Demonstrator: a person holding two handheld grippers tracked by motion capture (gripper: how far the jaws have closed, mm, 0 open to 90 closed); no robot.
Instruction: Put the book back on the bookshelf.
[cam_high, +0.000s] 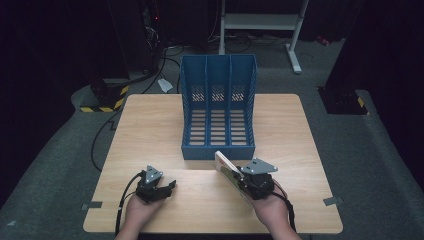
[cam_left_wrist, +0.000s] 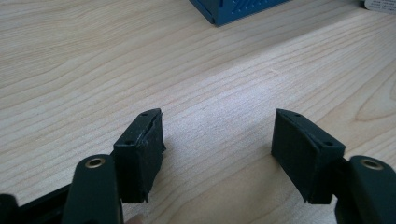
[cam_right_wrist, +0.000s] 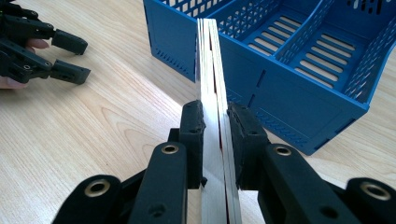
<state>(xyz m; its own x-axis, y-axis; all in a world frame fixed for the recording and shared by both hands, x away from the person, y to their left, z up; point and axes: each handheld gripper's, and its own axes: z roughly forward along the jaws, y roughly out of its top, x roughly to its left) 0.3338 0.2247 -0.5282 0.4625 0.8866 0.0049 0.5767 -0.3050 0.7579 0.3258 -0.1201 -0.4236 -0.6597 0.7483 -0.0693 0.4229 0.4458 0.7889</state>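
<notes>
Right tongs (cam_right_wrist: 215, 135): my two black jaws are clamped on the thin book, one pad flat against each cover, with nothing else between them.
Thin book with pale page edges (cam_right_wrist: 212, 70): it stands on edge in my right tongs, its far end reaching to the front wall of the file rack; in the high view it (cam_high: 227, 172) sits tilted just in front of the rack's front right corner.
Left tongs (cam_left_wrist: 217, 149): my jaws stand wide apart with bare wood between them and nothing held.
Left hand (cam_high: 140, 210): it rests low on the near left part of the desk, well apart from the book.
Blue plastic three-slot file rack (cam_high: 218, 107): it stands mid-desk, open side up, its slatted compartments holding nothing.
Light wooden desk (cam_high: 150, 125): it carries the rack and both my hands.
</notes>
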